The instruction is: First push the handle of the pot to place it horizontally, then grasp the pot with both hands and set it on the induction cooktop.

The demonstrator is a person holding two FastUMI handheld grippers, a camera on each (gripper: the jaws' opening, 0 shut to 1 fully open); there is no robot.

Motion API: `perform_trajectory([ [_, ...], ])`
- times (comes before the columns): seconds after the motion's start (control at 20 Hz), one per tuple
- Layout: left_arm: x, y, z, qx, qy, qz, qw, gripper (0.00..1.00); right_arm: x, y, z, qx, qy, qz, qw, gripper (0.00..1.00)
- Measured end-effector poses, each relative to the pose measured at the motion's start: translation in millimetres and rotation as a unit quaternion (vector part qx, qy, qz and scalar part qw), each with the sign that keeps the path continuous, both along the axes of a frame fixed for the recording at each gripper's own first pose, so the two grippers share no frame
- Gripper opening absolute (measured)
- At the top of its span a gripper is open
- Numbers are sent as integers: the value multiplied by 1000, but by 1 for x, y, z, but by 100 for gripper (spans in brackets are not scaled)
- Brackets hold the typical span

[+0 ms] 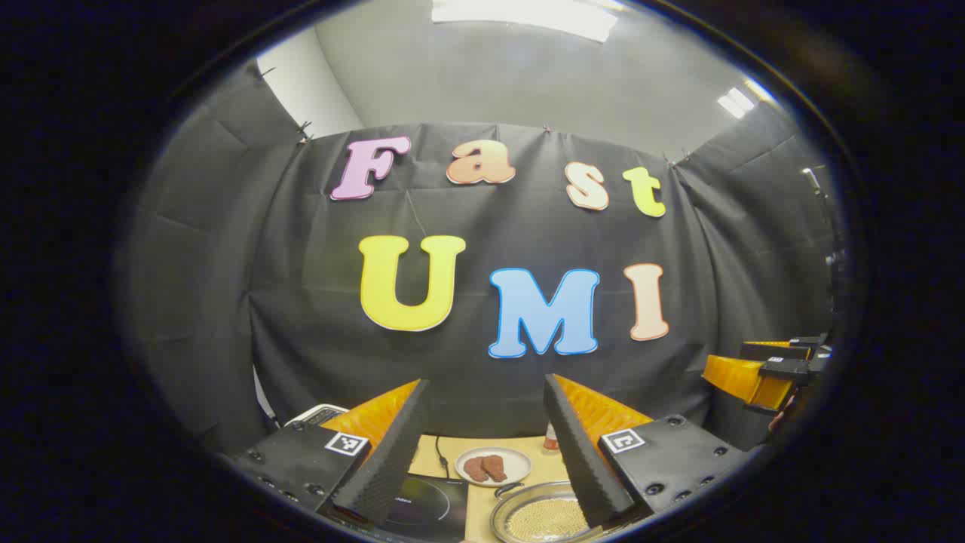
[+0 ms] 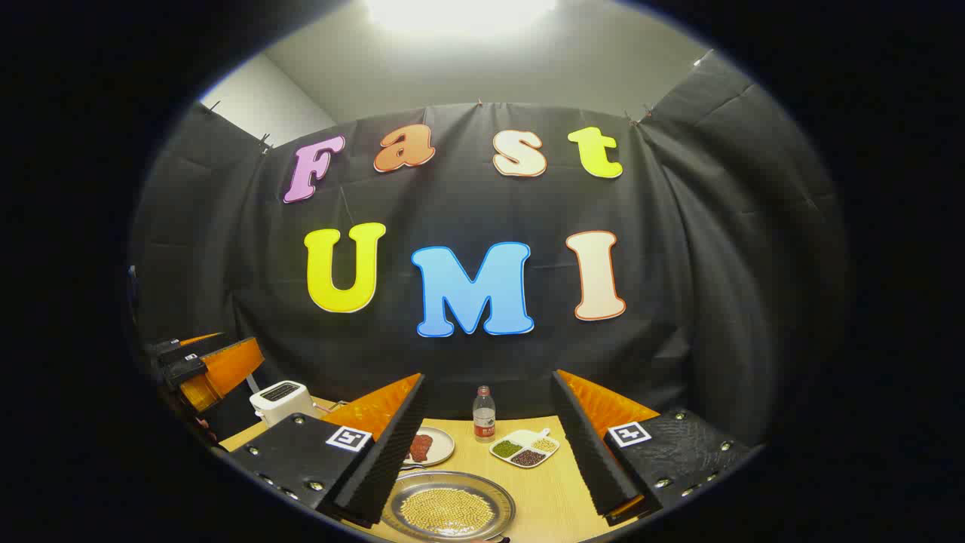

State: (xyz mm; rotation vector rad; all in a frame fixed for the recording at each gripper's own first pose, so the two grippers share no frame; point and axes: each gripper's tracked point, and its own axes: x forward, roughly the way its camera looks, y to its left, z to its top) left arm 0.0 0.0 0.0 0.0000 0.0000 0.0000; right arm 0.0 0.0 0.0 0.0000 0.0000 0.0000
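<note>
The pot [image 1: 539, 519] is a shallow silver pan holding small yellow beans, low on the wooden table [image 1: 482, 452]. A small handle [image 1: 507, 489] shows on its far left rim. The black induction cooktop [image 1: 422, 507] lies just left of it. My left gripper [image 1: 485, 379] hovers above and in front of both, open with nothing between its fingers. In the right gripper view the pot [image 2: 448, 507] sits low between the fingers of my right gripper [image 2: 489, 375], which is open too and held above the table. Each gripper appears at the other's side: the right one [image 1: 761, 373], the left one [image 2: 203, 362].
Behind the pot stand a plate of red meat [image 2: 428, 446], a small bottle [image 2: 483, 413] and a divided white dish of beans [image 2: 525, 447]. A white toaster [image 2: 280, 400] is at the table's back left. A black cable [image 1: 439, 452] runs from the cooktop.
</note>
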Motion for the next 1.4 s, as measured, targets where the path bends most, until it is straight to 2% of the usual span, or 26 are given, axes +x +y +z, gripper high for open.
perform_trajectory([
  [0.2, 5, -6, -3, -1, 9, -24, 1000, 97, 3, 5, 2, 2, 1, 8, 1000, 98],
  [0.3, 7, 0, -3, -2, 9, -19, 1000, 95, 4, 6, 3, 8, 2, 8, 1000, 98],
  [0.85, 5, 12, 3, -3, 20, -2, 1000, 99, 7, 13, 4, 1, 6, 14, 1000, 98],
  [1.15, 0, 21, -5, -5, 23, 9, 1000, 99, 10, 15, -24, -2, 33, 23, 999, 98],
  [1.4, -6, 29, -11, -2, 24, 20, 1000, 97, 6, 20, -61, -2, 57, 48, 997, 98],
])
